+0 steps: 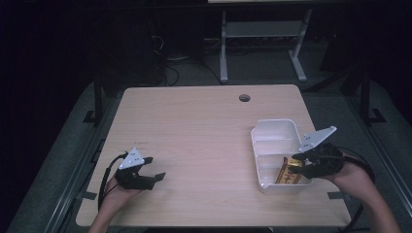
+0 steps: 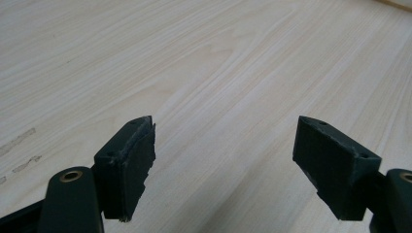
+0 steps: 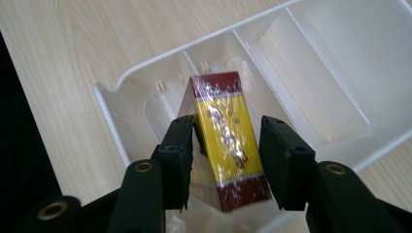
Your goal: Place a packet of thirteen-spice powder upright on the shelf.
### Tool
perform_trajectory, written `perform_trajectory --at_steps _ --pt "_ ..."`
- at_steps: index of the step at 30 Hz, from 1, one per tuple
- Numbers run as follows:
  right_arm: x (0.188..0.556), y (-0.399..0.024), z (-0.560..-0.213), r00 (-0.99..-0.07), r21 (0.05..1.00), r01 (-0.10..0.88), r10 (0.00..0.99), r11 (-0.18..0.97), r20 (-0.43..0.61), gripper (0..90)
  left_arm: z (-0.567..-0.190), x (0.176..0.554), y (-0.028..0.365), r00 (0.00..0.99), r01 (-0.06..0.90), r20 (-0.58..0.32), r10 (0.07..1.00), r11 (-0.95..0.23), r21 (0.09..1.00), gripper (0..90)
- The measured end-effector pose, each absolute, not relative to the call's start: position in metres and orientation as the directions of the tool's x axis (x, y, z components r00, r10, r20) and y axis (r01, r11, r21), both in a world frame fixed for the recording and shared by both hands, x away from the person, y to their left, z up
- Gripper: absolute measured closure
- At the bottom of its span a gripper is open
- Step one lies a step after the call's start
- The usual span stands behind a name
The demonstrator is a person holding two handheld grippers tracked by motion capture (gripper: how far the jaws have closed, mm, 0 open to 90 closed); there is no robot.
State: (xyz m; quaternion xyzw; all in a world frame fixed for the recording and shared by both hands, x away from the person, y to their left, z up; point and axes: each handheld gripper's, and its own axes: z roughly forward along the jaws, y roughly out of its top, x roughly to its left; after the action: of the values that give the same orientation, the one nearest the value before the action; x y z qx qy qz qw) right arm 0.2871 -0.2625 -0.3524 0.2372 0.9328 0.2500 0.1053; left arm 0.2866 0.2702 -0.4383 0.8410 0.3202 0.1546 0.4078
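A yellow and dark-red packet in clear wrap (image 3: 228, 121) lies in the near compartment of a white divided tray (image 3: 145, 63). My right gripper (image 3: 226, 148) straddles the packet, jaws on either side of it. A narrow gap shows at the right pad, so the pads do not press it. From above, the packet (image 1: 284, 174) sits at the tray's (image 1: 274, 122) front end, with the right gripper (image 1: 297, 163) reaching in from the right. My left gripper (image 1: 154, 168) rests at the table's front left, open with only bare wood between its jaws (image 2: 226, 145).
The light wooden table (image 1: 194, 126) has a round cable hole (image 1: 244, 97) near its back edge. The tray's far compartment (image 1: 274, 132) holds nothing. Behind the table, on the dark floor, stands a grey metal frame (image 1: 262, 34) with some cables.
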Motion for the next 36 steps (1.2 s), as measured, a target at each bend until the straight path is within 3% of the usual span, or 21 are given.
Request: perform_trajectory --at_steps 36 --pt "0.286 -0.197 -0.351 -0.916 0.588 0.328 0.400 0.739 0.008 42.4 -0.436 0.286 0.273 0.749 0.408 -0.005 0.662 -0.455 0.791 22.8"
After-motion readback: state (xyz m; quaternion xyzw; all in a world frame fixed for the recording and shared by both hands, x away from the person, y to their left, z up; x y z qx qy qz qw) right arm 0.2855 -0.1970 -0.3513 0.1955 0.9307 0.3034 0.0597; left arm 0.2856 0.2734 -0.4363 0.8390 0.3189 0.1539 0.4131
